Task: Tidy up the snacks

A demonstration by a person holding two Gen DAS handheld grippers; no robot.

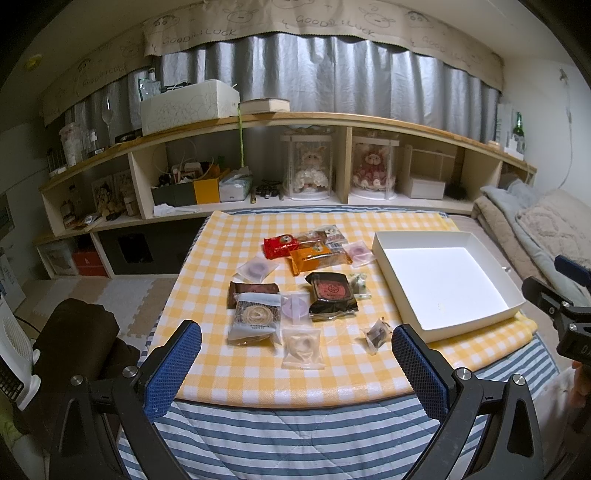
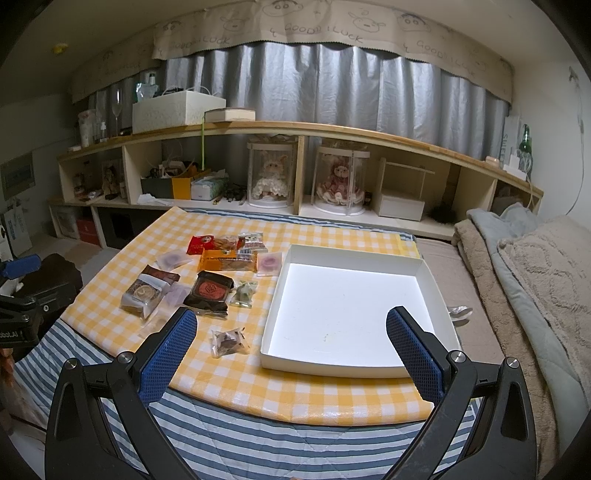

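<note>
Valance (image 2: pixel 332 33) lettering "GOOD LUCK" (repeated), snacks (image 1: pixel 295 280) w/ unreadable labels

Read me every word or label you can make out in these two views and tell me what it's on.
"GOOD LUCK": repeated along the beige curtain valance, beside doodled faces.
"obot.AI": partial lettering on the left claw's body, seen in the right wrist view.
"SWEE": partial vertical lettering on a white card by the green bottle.
Snack wrappers: print too small to read.
</note>
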